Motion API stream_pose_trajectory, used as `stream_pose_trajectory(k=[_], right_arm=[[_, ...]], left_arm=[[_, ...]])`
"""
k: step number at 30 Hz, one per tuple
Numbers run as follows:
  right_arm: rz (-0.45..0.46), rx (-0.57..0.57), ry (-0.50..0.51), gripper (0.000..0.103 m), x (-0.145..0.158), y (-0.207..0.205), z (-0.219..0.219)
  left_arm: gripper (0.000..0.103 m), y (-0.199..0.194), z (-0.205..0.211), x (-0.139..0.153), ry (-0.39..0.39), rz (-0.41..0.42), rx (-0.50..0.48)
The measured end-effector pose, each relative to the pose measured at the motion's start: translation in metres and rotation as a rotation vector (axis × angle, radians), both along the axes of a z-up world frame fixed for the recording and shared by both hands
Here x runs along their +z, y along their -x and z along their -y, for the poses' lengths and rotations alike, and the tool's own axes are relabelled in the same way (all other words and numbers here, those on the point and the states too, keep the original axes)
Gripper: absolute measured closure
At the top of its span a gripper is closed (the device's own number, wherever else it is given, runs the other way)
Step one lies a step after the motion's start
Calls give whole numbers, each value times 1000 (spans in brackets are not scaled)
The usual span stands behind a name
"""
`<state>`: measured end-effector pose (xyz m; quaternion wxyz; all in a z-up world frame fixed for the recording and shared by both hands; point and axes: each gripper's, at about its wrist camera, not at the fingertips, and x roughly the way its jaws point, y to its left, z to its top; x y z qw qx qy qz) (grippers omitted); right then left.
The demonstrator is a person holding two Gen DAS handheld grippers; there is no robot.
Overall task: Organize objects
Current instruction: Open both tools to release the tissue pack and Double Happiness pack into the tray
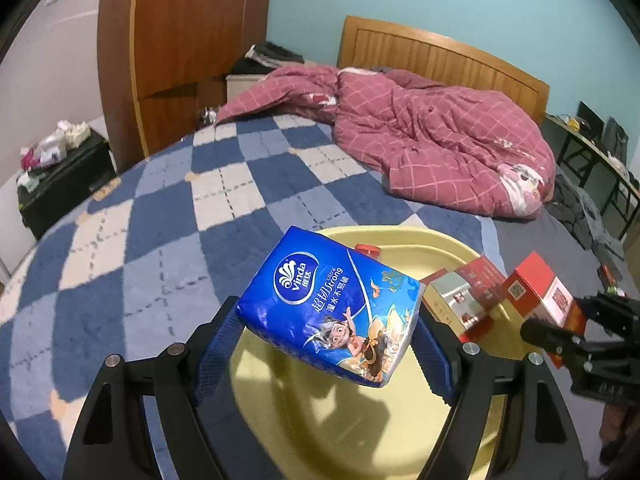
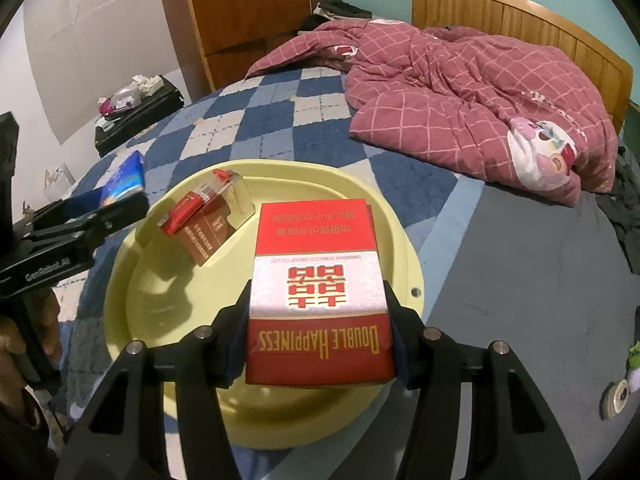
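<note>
right wrist view: right gripper (image 2: 318, 340) is clamped on both sides of a red cigarette box (image 2: 318, 292), long axis pointing straight away from the fingers, hanging over the near-right part of the yellow tray (image 2: 124, 280). another small box (image 2: 208, 224) already lies in the tray's far left. left gripper (image 1: 326, 340) grips a blue tissue pack (image 1: 332, 308) over the tray's left rim, so both look like short drops.

Basin (image 2: 404, 240) on the bed (image 2: 520, 264). Above the basin: tissue pack (image 1: 332, 304) at its left side, Double Happiness carton (image 2: 320, 288) at its right. Inside the basin, at its far left: smaller box (image 2: 208, 220). Beyond the basin: quilt (image 2: 460, 92), then headboard (image 2: 520, 16).
</note>
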<state>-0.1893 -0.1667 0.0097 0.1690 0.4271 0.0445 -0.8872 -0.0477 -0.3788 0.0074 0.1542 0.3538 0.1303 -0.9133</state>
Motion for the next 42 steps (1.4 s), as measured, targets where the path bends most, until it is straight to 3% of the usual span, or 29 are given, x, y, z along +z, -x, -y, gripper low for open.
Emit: stream_pose_trajectory(k=[19,22,42], right_arm=[[0,53,-60,46,-20,42,23],[-9,62,-95,46,-21,44,30],[-25,67,-131,45,-23,41,39]], left_arm=[[25,56,-1,-53,-57,117,-127],[30,58,5,-54,-79,110,-120],[27,64,0,-59,-55,142,-107]])
